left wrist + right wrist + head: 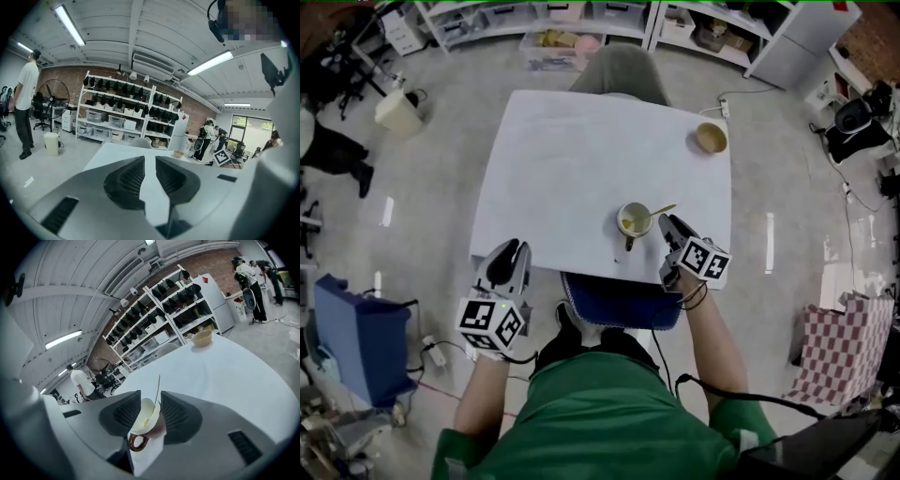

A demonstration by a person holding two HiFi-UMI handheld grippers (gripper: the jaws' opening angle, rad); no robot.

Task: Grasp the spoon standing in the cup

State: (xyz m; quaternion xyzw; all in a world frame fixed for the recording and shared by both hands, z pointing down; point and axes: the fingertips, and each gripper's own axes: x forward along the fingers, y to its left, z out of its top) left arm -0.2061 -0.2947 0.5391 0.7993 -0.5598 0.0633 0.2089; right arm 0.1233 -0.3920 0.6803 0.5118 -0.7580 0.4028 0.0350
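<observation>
A cream cup [633, 222] with a brown handle stands near the front edge of the white table [572, 159]. A gold spoon [664, 209] rests in it, its handle leaning out to the right. My right gripper [667, 223] sits just right of the cup, its tips close under the spoon handle. In the right gripper view the cup [146, 418] and the thin spoon handle [158, 387] show in the gap of my right gripper [151, 401]; the jaws stand open, with no pad pressing on anything. My left gripper [511, 248] hovers at the table's front left corner, slightly open and empty.
A tan bowl [711, 138] sits at the table's far right corner. A grey chair [622, 70] stands behind the table, and a blue seat [619, 300] is under its front edge. Shelving lines the far wall [126, 117]. People stand in the room beyond.
</observation>
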